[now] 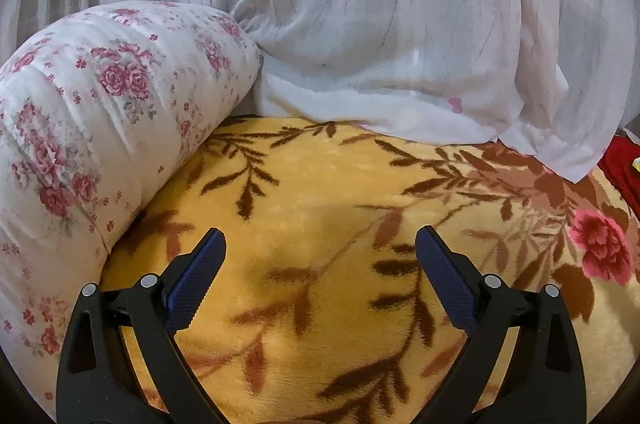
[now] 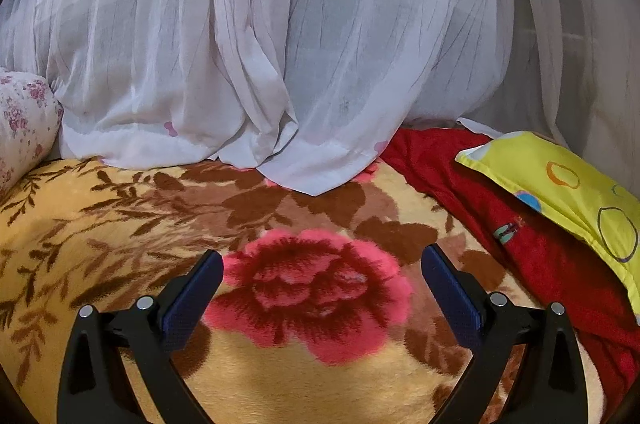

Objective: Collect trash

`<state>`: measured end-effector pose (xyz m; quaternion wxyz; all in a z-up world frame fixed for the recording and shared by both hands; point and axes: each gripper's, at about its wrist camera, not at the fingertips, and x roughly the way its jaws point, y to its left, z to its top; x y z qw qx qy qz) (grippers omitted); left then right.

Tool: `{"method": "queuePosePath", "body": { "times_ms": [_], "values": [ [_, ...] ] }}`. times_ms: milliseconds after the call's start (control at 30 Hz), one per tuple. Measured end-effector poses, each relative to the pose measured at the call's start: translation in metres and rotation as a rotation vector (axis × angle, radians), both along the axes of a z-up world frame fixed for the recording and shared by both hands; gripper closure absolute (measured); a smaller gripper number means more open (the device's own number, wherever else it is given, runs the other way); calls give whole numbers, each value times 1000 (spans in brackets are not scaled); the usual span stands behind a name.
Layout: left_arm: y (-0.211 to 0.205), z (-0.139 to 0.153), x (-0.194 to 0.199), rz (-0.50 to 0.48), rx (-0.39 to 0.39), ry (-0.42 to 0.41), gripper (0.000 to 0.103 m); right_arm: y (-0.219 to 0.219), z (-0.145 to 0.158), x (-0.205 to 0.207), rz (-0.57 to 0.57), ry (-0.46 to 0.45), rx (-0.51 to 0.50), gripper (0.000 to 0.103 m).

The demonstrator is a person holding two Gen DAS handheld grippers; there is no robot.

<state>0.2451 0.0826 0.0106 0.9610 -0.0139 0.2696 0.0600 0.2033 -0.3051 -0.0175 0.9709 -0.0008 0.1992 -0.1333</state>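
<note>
A golden-yellow plush blanket [image 1: 320,184] patterned with brown leafy sprigs and a pink-and-crimson rose [image 2: 308,292] covers the bed. At the blanket's left edge, a rolled white quilt [image 1: 80,128] carries a print of small pink and red roses with grey-green leaves. Along its far edge, a sheer white curtain [image 2: 256,44] shows faint grey checks and scattered pale pink spots. At the right edge, a deep red cloth [image 2: 532,236] lies under a lime-yellow pillow [image 2: 568,184] printed with orange, blue and dark outlined circles. The grippers are black with navy-blue textured pads [image 1: 196,276].
</note>
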Motion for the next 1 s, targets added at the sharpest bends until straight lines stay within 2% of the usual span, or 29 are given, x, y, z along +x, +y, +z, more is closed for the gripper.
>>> {"method": "queuePosePath", "body": {
  "times_ms": [167, 1000],
  "values": [
    [2, -1, 2, 0, -7, 5, 10, 2, 0, 1, 3, 1, -23, 5],
    [-1, -5, 2, -19, 2, 19, 10, 1, 0, 2, 6, 2, -15, 5]
  ]
}}
